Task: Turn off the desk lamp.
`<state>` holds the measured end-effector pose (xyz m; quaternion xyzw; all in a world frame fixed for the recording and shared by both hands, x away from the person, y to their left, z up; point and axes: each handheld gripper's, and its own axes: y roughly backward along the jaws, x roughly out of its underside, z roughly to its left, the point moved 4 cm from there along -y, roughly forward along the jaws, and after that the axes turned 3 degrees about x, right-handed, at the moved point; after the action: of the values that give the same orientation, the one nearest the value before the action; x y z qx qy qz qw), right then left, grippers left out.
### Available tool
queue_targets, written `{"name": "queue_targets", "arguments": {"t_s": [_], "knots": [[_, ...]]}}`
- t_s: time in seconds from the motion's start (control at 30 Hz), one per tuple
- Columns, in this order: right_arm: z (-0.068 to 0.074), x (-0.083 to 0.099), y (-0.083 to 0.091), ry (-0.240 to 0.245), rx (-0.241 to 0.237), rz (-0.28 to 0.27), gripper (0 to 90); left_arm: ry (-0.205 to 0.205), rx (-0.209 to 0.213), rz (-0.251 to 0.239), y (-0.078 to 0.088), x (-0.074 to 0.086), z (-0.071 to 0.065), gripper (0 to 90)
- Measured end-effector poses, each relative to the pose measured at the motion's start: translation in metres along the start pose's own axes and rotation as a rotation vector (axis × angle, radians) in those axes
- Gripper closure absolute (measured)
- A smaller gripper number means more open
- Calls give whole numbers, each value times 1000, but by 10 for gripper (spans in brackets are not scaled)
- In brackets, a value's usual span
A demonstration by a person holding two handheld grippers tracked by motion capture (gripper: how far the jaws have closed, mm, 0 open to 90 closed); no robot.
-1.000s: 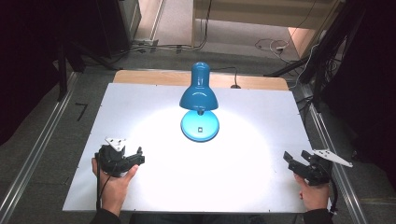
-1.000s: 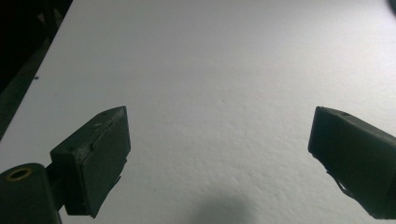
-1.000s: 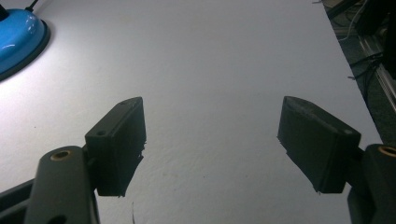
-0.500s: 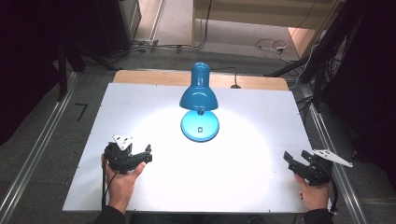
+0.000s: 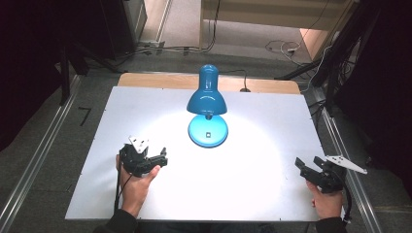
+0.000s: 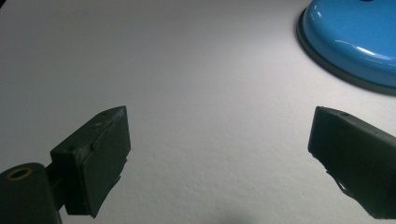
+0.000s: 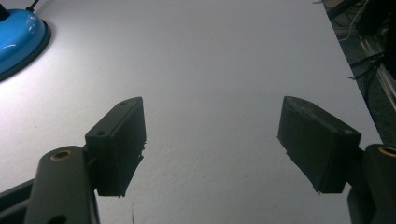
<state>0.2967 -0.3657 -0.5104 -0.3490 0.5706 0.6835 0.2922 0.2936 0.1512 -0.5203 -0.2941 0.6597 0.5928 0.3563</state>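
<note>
White table: left gripper moved closer to lamp; right gripper unmoved.

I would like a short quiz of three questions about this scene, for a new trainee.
1. True or false: the blue lamp is lit.
2. Which gripper is nearer the lamp's round base: A left gripper, B right gripper?
3. Fill in: both grippers have their jaws ____.

Key: 1 true, it casts a bright pool on the white table. 2 A. 3 open, holding nothing.
</note>
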Motion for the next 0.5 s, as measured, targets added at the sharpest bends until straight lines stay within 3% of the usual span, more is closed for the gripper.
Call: {"name": "queue_targets", "arguments": {"t_s": [0.17, 0.33, 0.37, 0.5], "knots": [[0, 0, 0, 0, 0, 0, 222, -5, 3, 0, -3, -3, -4, 72], [-1, 0, 0, 1, -3, -2, 222, 19, 5, 4, -7, -3, -2, 72], [-1, 0, 0, 1, -3, -2, 222, 28, 20, -20, -8, -4, -3, 72], [-1, 0, 0, 1, -3, -1, 222, 17, 11, -30, -8, -4, -4, 72]]}}
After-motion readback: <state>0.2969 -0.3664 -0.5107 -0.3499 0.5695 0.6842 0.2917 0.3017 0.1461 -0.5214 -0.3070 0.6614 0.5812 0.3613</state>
